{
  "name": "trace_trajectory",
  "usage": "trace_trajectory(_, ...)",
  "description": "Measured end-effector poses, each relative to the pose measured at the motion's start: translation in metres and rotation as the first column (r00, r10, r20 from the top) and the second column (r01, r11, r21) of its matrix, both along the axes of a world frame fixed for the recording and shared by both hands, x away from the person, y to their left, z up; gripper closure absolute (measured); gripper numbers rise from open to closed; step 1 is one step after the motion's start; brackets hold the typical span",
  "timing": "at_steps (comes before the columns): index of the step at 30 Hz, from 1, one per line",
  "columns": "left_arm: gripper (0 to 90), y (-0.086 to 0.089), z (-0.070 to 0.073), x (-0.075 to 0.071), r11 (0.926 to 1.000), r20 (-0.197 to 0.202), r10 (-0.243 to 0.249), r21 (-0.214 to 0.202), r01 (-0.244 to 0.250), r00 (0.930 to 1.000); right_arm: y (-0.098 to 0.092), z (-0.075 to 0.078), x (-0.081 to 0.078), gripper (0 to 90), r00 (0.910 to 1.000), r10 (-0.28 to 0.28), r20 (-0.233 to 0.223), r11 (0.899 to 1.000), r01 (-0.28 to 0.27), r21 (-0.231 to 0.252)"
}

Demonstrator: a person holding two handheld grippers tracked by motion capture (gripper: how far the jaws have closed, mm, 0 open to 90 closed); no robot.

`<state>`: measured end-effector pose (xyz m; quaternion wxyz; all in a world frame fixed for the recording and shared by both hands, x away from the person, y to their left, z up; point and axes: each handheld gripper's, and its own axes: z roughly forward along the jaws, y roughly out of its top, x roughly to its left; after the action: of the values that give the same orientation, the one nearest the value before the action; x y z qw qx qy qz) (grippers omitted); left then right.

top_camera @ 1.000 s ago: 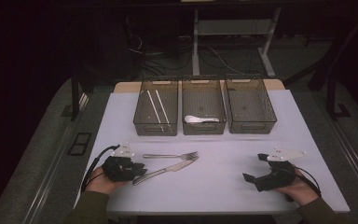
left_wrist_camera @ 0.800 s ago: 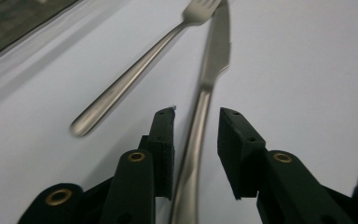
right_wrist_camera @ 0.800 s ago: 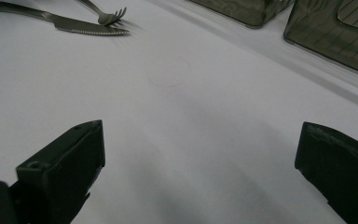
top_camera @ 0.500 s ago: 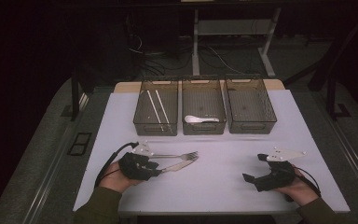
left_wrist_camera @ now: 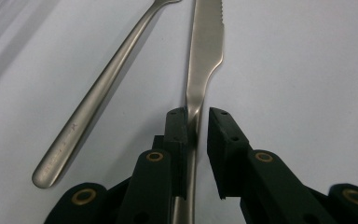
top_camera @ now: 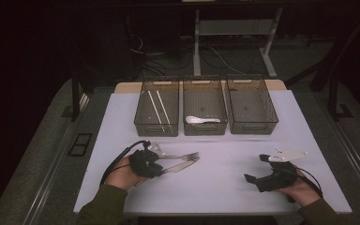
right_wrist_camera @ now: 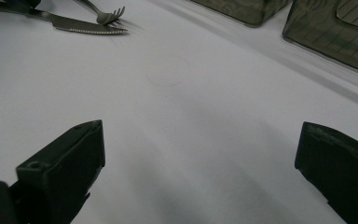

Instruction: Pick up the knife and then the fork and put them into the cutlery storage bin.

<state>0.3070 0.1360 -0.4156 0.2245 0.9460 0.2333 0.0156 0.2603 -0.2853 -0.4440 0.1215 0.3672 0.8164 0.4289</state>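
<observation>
No legible writing is showing on the knife (left_wrist_camera: 204, 56) or fork (left_wrist_camera: 98, 88), both lying on the worktop (top_camera: 225, 178). The left claw (left_wrist_camera: 197, 122) has just been closing around the knife handle, one pad touching, the other just clear. The right claw (right_wrist_camera: 200, 154) is resting wide apart on the worktop, holding nothing.

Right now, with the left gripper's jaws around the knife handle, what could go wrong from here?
The left gripper has just been closing; one pad touches the knife, the other stands apart. The thin handle may slip or twist as the jaws close. The fork lies close alongside and could get nudged when the knife lifts.
</observation>
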Motion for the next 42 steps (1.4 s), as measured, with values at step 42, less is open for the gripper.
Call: trace_trajectory(42, 78.8, -0.015, -0.001, 0.013, 0.9824, -0.034, -0.114, 0.145, 0.118, 0.9929, -0.001, 0.000, 0.000, 1.5, 1.0000, -0.002, 0.002, 1.000, 0.002, -0.004)
